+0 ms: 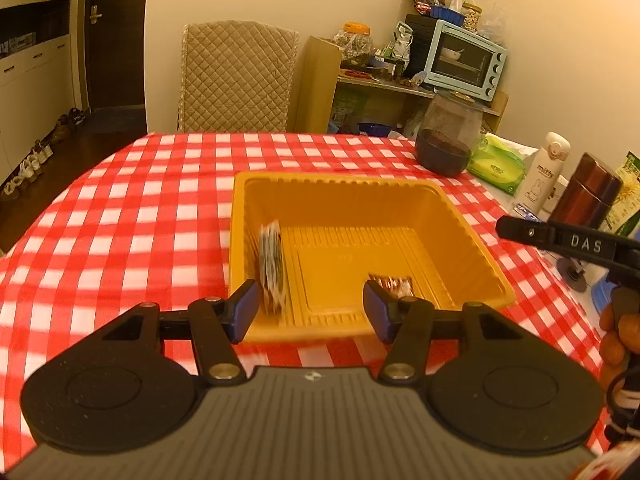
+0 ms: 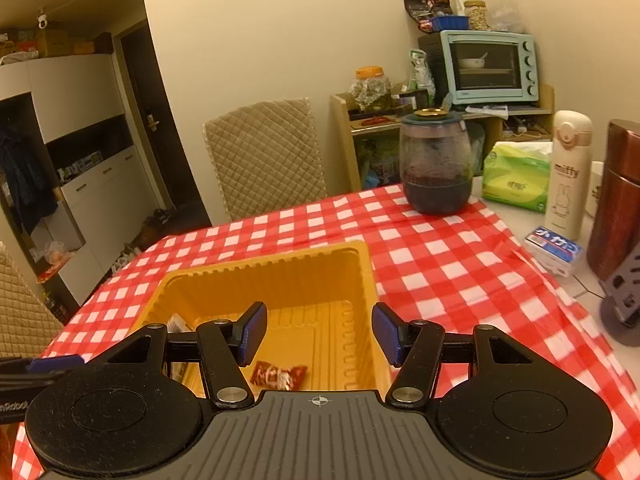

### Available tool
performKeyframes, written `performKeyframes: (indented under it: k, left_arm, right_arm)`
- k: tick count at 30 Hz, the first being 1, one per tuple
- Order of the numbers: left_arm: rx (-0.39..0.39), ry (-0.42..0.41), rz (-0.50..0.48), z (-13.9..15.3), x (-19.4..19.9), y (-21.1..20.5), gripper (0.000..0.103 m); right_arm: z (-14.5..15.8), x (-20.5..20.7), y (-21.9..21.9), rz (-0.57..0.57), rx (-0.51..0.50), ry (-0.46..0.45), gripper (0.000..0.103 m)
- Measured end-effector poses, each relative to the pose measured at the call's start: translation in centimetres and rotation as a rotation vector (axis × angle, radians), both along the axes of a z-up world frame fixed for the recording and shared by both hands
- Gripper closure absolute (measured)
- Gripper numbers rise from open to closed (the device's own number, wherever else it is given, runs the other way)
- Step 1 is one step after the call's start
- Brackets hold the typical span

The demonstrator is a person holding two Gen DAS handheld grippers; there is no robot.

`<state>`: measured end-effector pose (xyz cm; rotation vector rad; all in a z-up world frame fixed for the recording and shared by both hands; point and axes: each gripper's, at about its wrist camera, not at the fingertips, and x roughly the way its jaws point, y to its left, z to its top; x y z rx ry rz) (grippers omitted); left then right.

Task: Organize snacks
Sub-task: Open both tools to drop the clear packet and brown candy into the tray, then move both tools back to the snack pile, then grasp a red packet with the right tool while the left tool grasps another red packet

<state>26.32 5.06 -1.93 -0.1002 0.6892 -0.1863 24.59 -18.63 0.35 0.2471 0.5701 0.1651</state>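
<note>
A yellow plastic tray [image 1: 472, 236] sits on the red checked tablecloth; it also shows in the right wrist view [image 2: 360, 280]. In the left wrist view a blurred grey-white snack packet [image 1: 272, 268] stands on edge against the tray's left wall, just ahead of my open, empty left gripper [image 1: 310, 310]. A red wrapped candy [image 1: 394, 283] lies by the tray's near right; it shows in the right wrist view [image 2: 279, 375] too. My right gripper [image 2: 318, 334] is open and empty, above the tray's near edge, over the candy.
A dark glass jar [image 2: 436, 160], green tissue pack [image 2: 516, 176], white Miffy bottle [image 2: 568, 176], brown flask [image 2: 618, 200] and a small blue box [image 2: 554, 246] stand at the table's right. A quilted chair [image 1: 236, 76] is behind the table. A shelf with an oven [image 2: 490, 66] stands at the wall.
</note>
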Motion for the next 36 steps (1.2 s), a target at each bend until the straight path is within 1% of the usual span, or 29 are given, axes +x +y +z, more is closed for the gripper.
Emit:
performKeyframes:
  k: [3,9,15,19,24,29,36]
  left_arm:
    - [0.003,0.004,-0.003,-0.1,-1.8,-0.1,0.049]
    - [0.029,0.008,-0.010,-0.7,-5.0,-0.2,0.049]
    - [0.040,0.025,-0.022,-1.6,-7.9,0.0,0.049]
    - [0.035,0.039,-0.021,-2.4,-9.6,0.2,0.049]
    - [0.039,0.051,-0.033,-3.1,-11.4,0.2,0.049]
    - [0.048,0.064,-0.045,-3.7,-12.2,-0.2,0.049]
    - [0.052,0.069,-0.045,-4.3,-12.2,0.1,0.049]
  right_arm:
    - [0.0,-1.7,-0.4,-0.008,-0.007,0.002,0.045]
    - [-0.6,-5.7,-1.1,-0.029,-0.012,0.036,0.045]
    - [-2.4,-10.3,-1.6,-0.046,-0.002,0.088,0.045]
    - [-3.8,-13.5,-1.4,-0.044,-0.006,0.128,0.045]
    - [-5.2,-16.4,-0.9,-0.039,-0.003,0.167,0.045]
    - [-6.1,-17.3,0.3,-0.015,0.014,0.204,0.045]
    - [-7.7,-16.6,1.2,-0.023,0.028,0.264,0.045]
